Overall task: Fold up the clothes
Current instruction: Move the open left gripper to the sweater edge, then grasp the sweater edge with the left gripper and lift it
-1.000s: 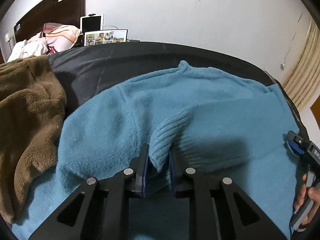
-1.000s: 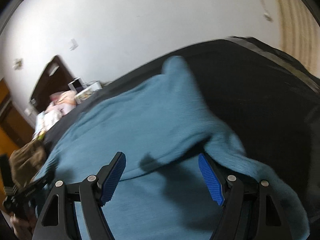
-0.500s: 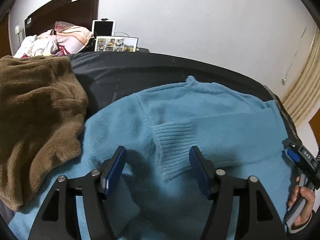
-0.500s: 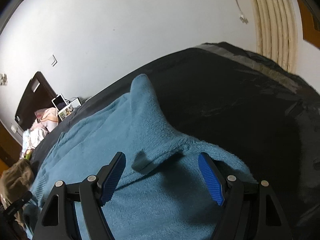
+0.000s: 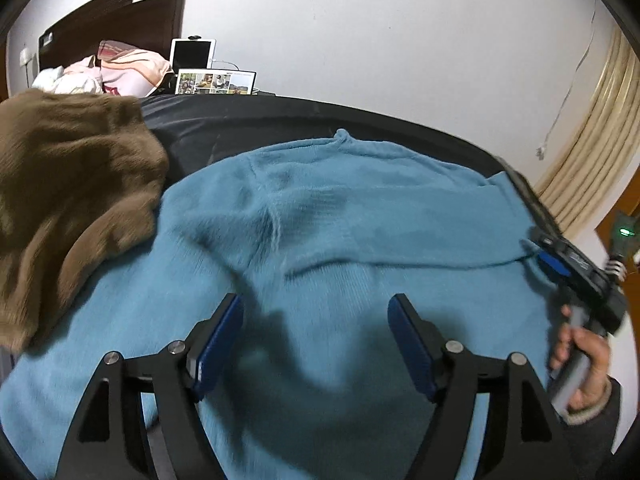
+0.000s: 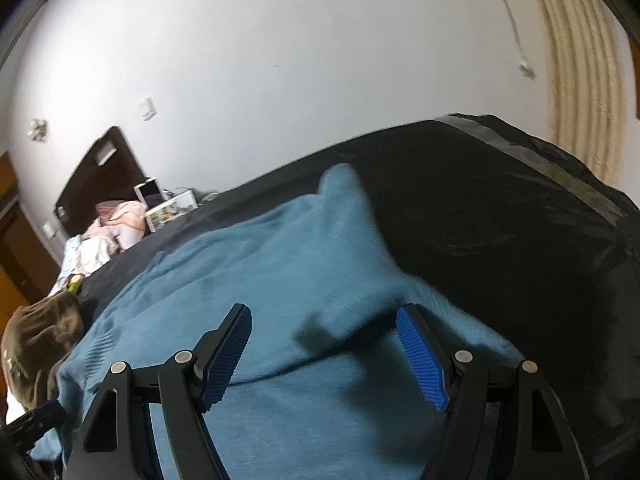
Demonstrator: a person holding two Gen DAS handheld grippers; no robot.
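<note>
My left claw [image 5: 316, 344] has just been opening and stands wide with nothing between its pads; my right claw [image 6: 324, 354] gapes empty too. Both hover over the blue sweater [image 5: 360, 240], spread flat on the black bed [image 6: 500, 220], a brown blanket [image 5: 68, 184] beyond.

One blue sweater [image 5: 360, 216] is seen spread ahead of and beneath the jaws. One brown fleece garment [image 5: 68, 184] is seen to the left of the jaws. Two grippers are counted, a left gripper [image 5: 316, 344] and a right gripper [image 6: 324, 352]. One tablet [image 5: 192, 53] and one photo frame [image 5: 215, 82] are seen far beyond the jaws.
</note>
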